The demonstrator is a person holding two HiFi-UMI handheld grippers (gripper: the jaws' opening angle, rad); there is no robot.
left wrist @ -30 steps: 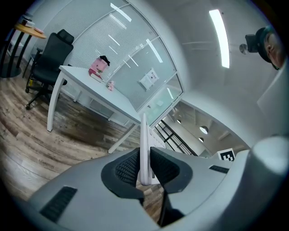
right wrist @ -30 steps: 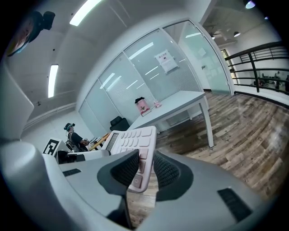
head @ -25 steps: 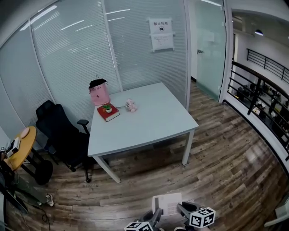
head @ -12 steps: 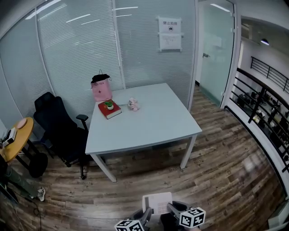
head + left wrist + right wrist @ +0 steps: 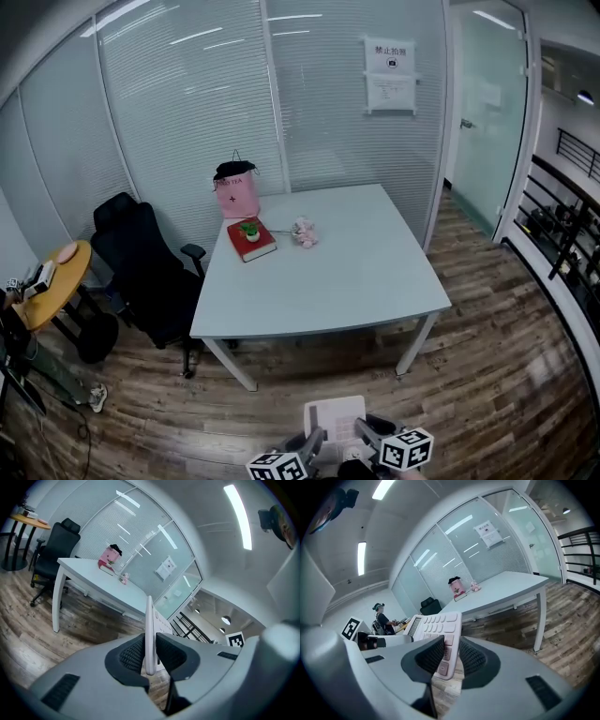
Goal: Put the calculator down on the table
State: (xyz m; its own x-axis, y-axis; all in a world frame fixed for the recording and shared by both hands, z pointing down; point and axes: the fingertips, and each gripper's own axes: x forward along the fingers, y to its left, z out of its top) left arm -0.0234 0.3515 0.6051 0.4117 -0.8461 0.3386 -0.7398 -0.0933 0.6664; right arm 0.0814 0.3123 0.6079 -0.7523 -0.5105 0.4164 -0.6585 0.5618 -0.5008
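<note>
The white calculator [image 5: 336, 417] is held low at the bottom of the head view, above the wooden floor and short of the pale table [image 5: 356, 272]. My left gripper [image 5: 314, 439] is shut on its left edge and my right gripper [image 5: 364, 431] on its right edge. The left gripper view has the calculator [image 5: 149, 634] edge-on between the pads of the left gripper [image 5: 150, 656], the table [image 5: 108, 581] ahead. In the right gripper view the keys of the calculator [image 5: 436, 630] face up in the right gripper [image 5: 451, 656], with the table [image 5: 506, 583] beyond.
A pink bag [image 5: 236, 195], a red book with a small plant [image 5: 251, 239] and a pink item [image 5: 303, 232] sit at the table's far left. A black office chair [image 5: 150, 272] and a round yellow table [image 5: 47, 281] stand left. A railing [image 5: 572, 225] runs at right.
The table has come nearer and shifted right in the head view. Both grippers still hold the calculator at the bottom edge.
</note>
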